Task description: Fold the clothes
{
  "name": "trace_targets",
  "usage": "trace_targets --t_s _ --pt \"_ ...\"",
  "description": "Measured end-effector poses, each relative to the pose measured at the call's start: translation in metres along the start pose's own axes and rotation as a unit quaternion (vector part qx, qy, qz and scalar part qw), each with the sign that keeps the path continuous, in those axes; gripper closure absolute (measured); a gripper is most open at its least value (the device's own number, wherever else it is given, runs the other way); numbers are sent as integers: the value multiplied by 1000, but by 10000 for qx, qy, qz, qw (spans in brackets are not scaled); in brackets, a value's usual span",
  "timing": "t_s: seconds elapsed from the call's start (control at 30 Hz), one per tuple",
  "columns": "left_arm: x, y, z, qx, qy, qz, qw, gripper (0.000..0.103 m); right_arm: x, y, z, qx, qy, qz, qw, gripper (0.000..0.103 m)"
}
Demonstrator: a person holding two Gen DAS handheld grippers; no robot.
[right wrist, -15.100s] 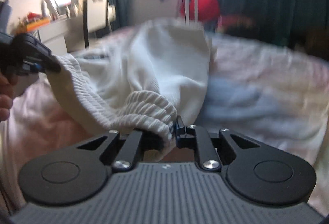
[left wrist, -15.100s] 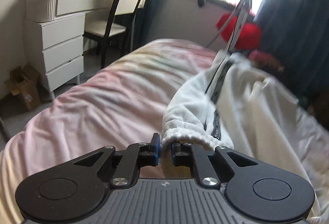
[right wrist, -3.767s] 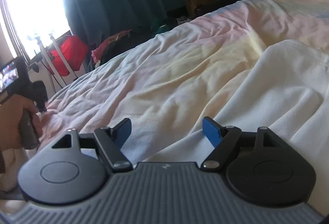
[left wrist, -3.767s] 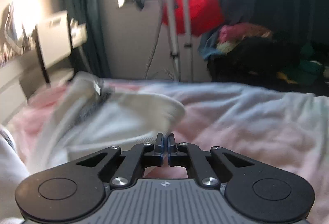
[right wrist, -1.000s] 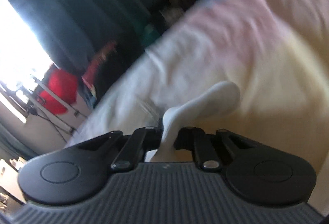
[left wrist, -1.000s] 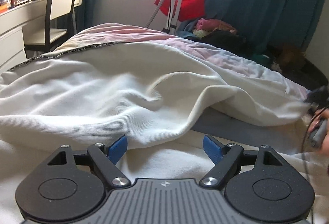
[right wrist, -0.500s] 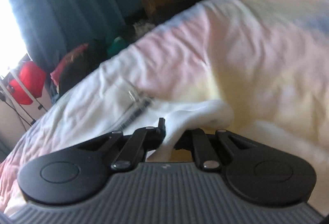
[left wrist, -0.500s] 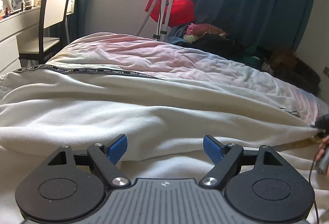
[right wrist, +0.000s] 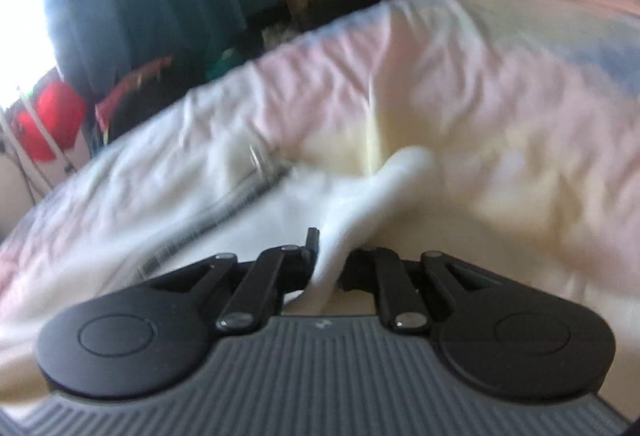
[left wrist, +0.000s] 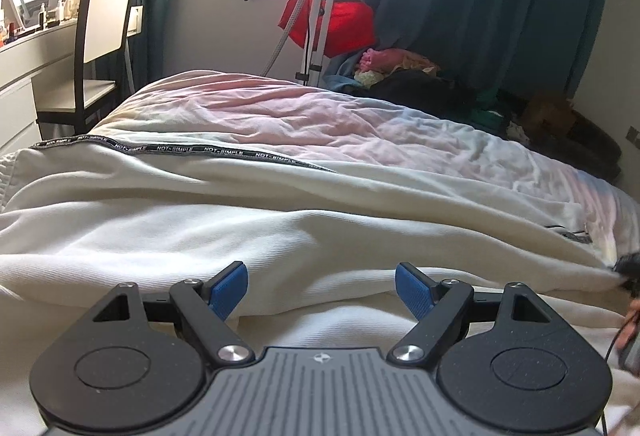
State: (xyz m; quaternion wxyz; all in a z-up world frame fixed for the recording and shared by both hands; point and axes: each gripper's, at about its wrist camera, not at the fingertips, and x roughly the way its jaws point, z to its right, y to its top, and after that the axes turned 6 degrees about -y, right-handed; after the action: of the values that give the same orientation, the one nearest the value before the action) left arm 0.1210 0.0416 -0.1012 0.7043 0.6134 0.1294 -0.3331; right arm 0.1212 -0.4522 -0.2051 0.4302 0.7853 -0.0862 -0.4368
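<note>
White trousers (left wrist: 280, 220) with a black lettered side stripe (left wrist: 176, 149) lie stretched across the bed. My left gripper (left wrist: 320, 286) is open and empty, low over the cloth near its front fold. My right gripper (right wrist: 332, 260) is shut on a pinch of the white trousers (right wrist: 360, 192) and holds that edge taut; the view is blurred. It also shows at the far right of the left wrist view (left wrist: 628, 270), at the cloth's end.
The bed has a pale pink and white duvet (left wrist: 320, 120). A chair (left wrist: 100, 48) and white dresser stand at the left. A red bag on a stand (left wrist: 332, 24) and a clothes pile (left wrist: 400, 72) sit by the dark curtains.
The right gripper has pulled its end of the trousers outward, so the cloth now lies flatter and tauter. The left gripper stays open and has barely moved.
</note>
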Motion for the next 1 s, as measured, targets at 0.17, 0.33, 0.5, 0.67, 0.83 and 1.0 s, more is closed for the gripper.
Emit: trace_targets --t_s 0.17,0.33,0.5,0.67,0.83,1.0 --pt "-7 2 2 18 -25 56 10000 20 -34 0 -3 -335 208 89 9992 73" --pt "-23 -1 9 206 -48 194 9996 20 -86 4 -9 -735 608 265 9951 18" --pt "-49 -9 15 418 30 396 9983 15 -158 -12 -20 -1311 1181 343 9837 18" --pt "-73 -17 20 569 69 605 9965 3 -212 -43 -19 -1816 1611 548 9685 18" --pt "-92 -24 14 541 425 506 9963 0 -232 -55 -16 -2109 1726 483 9610 18" --pt "-109 -28 -13 -76 712 209 9972 0 -233 -52 -6 -1890 1608 415 9678 18"
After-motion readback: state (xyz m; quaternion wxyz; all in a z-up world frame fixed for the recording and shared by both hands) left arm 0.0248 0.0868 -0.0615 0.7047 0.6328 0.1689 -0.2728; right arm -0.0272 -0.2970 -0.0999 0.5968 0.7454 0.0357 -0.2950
